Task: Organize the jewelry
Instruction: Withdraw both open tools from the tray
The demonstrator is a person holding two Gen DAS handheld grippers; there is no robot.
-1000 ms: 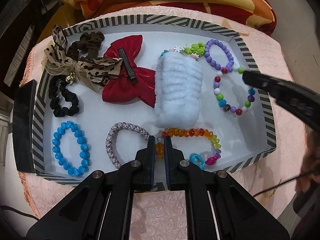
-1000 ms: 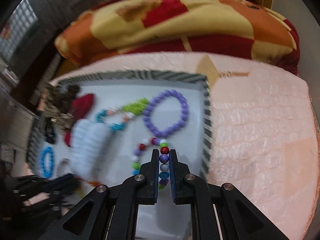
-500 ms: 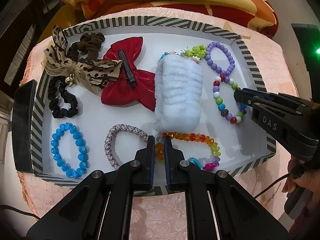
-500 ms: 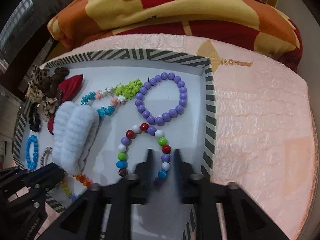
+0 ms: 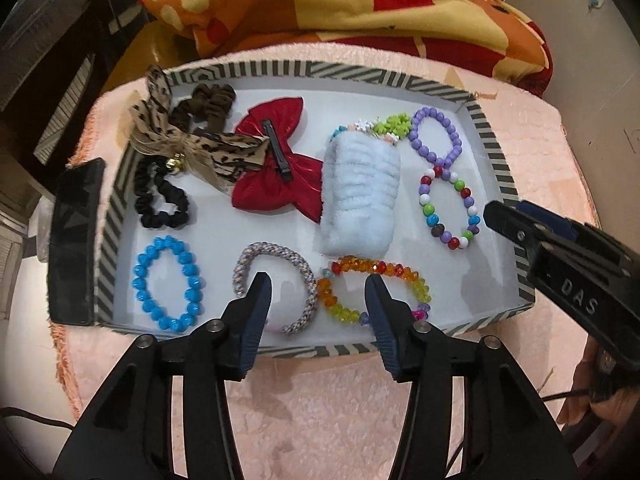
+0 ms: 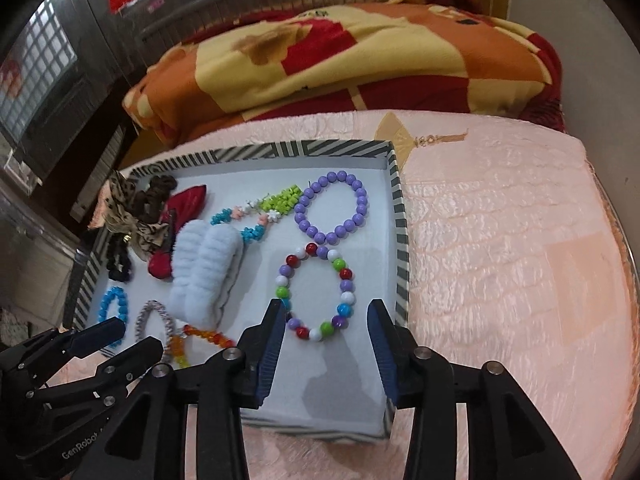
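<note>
A white tray with a striped rim (image 5: pixel 320 70) holds the jewelry. My left gripper (image 5: pixel 317 284) hovers over its near edge with its jaws opening. The orange and rainbow crystal bracelet (image 5: pixel 360 266) lies flat below, free of the pads, beside a woven bracelet (image 5: pixel 276 252). My right gripper (image 6: pixel 326 308) is also opening, just above the multicolour bead bracelet (image 6: pixel 346 274), which rests in the tray without touching the pads. A purple bead bracelet (image 6: pixel 362 200) lies just beyond it. The right gripper (image 5: pixel 506 210) shows over the tray's right rim in the left wrist view.
The tray also holds a red bow (image 5: pixel 280 168), a leopard bow (image 5: pixel 192 144), black (image 5: pixel 160 200) and brown (image 5: pixel 208 100) scrunchies, a fluffy pale-blue scrunchie (image 5: pixel 360 196) and a blue bracelet (image 5: pixel 168 284). A black slab (image 5: pixel 76 240) lies left of the tray, with a folded blanket (image 5: pixel 360 0) behind.
Both grippers were shut on bracelets and have let go. The left dropped the orange one and the right dropped the multicolour one. Both have lifted and drawn back a little.
</note>
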